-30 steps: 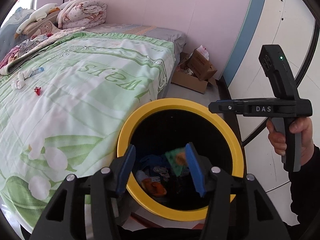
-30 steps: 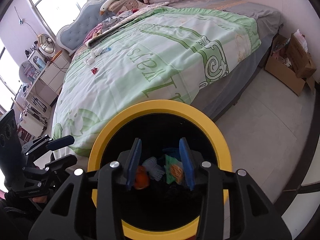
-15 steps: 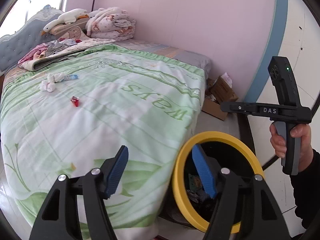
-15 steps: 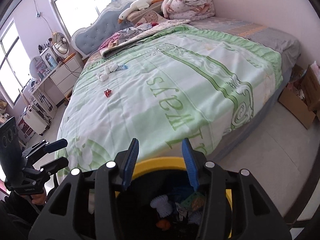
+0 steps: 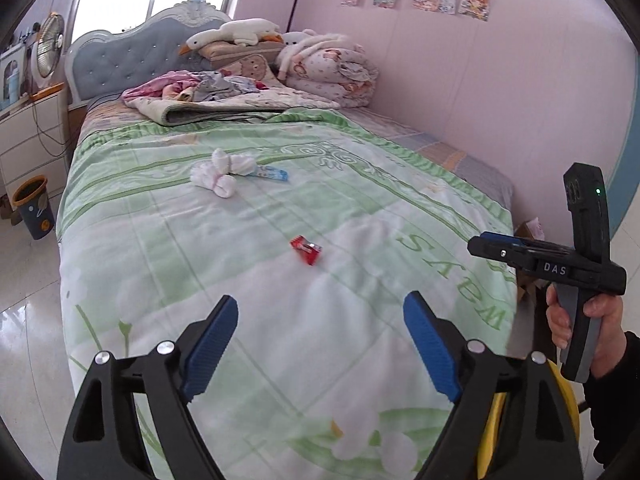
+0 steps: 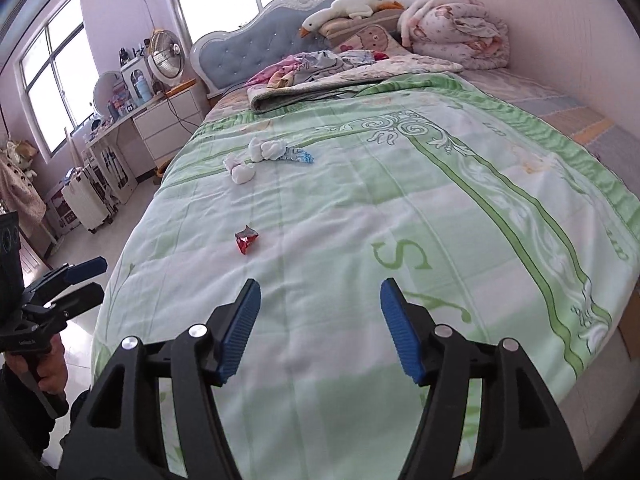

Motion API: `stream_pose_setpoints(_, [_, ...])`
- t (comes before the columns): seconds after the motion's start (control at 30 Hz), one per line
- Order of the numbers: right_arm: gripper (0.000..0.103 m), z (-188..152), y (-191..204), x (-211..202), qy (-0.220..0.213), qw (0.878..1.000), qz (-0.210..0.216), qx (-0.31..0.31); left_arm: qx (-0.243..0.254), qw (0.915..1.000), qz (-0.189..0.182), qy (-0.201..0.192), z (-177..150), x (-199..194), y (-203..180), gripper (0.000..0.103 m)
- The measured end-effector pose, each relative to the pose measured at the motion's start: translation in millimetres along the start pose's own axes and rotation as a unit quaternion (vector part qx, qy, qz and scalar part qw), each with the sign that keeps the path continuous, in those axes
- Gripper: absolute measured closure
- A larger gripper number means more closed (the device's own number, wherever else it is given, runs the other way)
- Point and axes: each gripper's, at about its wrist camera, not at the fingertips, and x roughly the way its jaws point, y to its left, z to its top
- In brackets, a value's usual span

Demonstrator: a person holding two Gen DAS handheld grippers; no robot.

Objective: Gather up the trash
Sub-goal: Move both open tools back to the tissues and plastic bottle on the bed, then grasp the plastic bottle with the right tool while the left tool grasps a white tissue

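A red wrapper (image 5: 306, 249) lies on the green bedspread (image 5: 360, 220), ahead of my open, empty left gripper (image 5: 320, 344). It also shows in the right wrist view (image 6: 246, 239), ahead and left of my open, empty right gripper (image 6: 318, 328). Farther up the bed lie crumpled white tissues (image 5: 222, 170) (image 6: 256, 158) and a blue wrapper (image 5: 272, 173) (image 6: 298, 155). The yellow rim of the trash bin (image 5: 490, 432) shows at lower right behind the left gripper's fingers. The right gripper also shows in the left wrist view (image 5: 496, 246), the left gripper in the right wrist view (image 6: 86, 276).
Folded blankets (image 5: 332, 72), a goose plush (image 5: 236, 36) and clothes (image 5: 200, 86) pile at the headboard. A white dresser (image 6: 160, 124) with a fan (image 6: 166, 58) stands left of the bed. A small dark bin (image 5: 34, 206) sits on the floor. A suitcase (image 6: 88, 200) stands nearby.
Both grippers have lifted from over the yellow bin and swung up toward the bed. Both now stand wider open. The bin has dropped almost out of view.
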Motion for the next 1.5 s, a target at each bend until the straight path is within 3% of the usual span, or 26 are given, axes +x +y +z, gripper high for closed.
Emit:
stream_pose_setpoints(0.5, [0.037,122.4,33.6,185.0,0.021,0.995,-0.012,-0.098,-0.072,0.9906,0.113,0.023,79.6,116.4,115.0,0.02])
stream_pose_setpoints(0.8, [0.038,164.8,48.0,283.9,0.042,0.985,-0.017,-0.164,-0.136,0.9851,0.098,0.038,116.1,174.6,164.8,0.02])
stream_pose_setpoints(1.1, [0.038,175.7,55.6,344.2,0.065,0.975,-0.029,-0.212,-0.133,0.9858,0.089,0.052,126.6,223.9,167.1,0.02])
stream_pose_setpoints(1.2, [0.047,176.8,56.7,354.5,0.065,0.975,-0.03,-0.21,-0.144,0.9854,0.078,0.047,129.2,228.2,167.1,0.02])
stream_pose_setpoints(1.4, [0.061,178.4,64.9,368.3,0.078,0.971,-0.042,-0.22,-0.115,0.9901,0.068,0.042,129.1,235.5,153.9,0.04])
stream_pose_setpoints(1.5, [0.071,179.5,61.9,370.6,0.084,0.973,-0.038,-0.212,-0.104,0.9924,0.052,0.04,128.7,235.8,148.7,0.058])
